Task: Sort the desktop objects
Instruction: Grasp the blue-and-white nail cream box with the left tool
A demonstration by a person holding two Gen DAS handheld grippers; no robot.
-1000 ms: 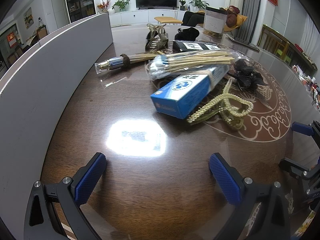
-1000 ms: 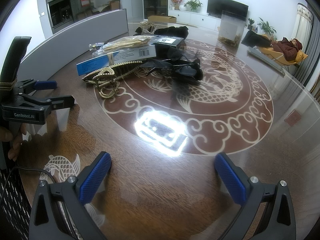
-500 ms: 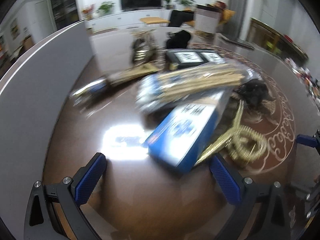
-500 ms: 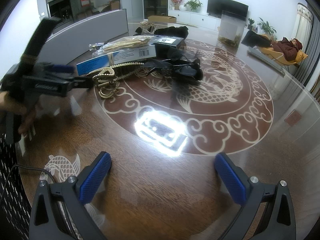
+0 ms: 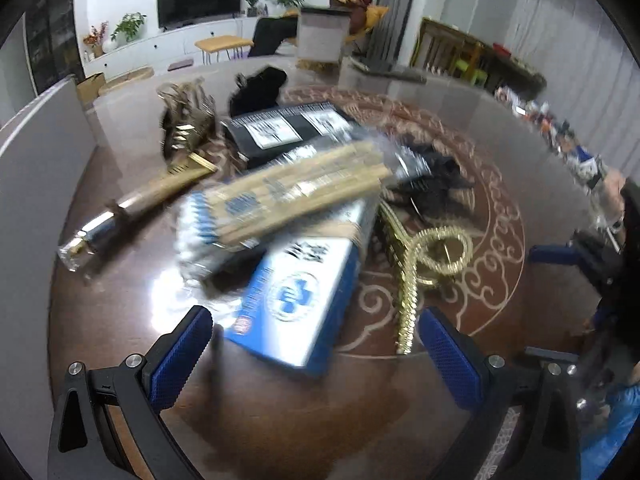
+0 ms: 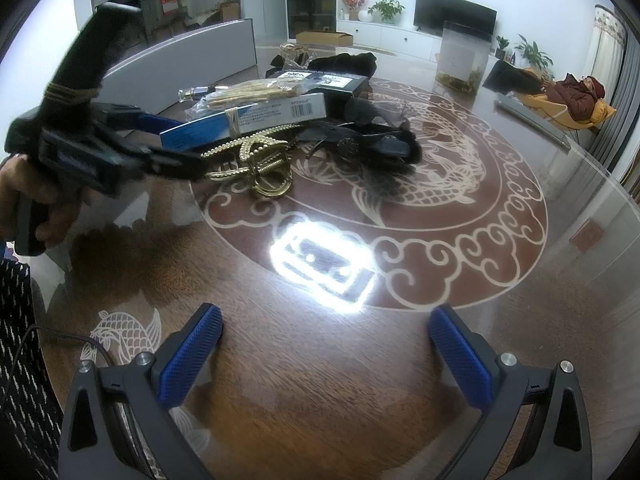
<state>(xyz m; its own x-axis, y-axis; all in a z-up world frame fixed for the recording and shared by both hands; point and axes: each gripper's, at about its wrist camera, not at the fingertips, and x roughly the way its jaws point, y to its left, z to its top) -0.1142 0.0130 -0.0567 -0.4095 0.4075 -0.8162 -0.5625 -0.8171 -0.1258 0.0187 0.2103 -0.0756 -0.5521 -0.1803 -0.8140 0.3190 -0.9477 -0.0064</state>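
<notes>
Left wrist view: your left hand-held gripper (image 5: 316,354) is spread wide and holds nothing, low over the desk (image 5: 280,420). Item one, a blue box (image 5: 304,292), lies just ahead, its near end between your fingertips. Item two, a clear bag of wooden sticks (image 5: 288,192), rests across the box's far end. Item three, a gold bead chain (image 5: 420,264), lies just right of the box. Item four, a black box (image 5: 288,132), sits farther ahead. The view is blurred.

Right wrist view: your right hand-held gripper (image 6: 326,350) is spread wide, empty, above bare desk (image 6: 320,400). The cluttered pile lies well ahead and to the left; a black feathery piece (image 6: 376,140) sits on its right side. Your left hand-held gripper (image 6: 176,144) reaches the blue box (image 6: 244,120) there.
</notes>
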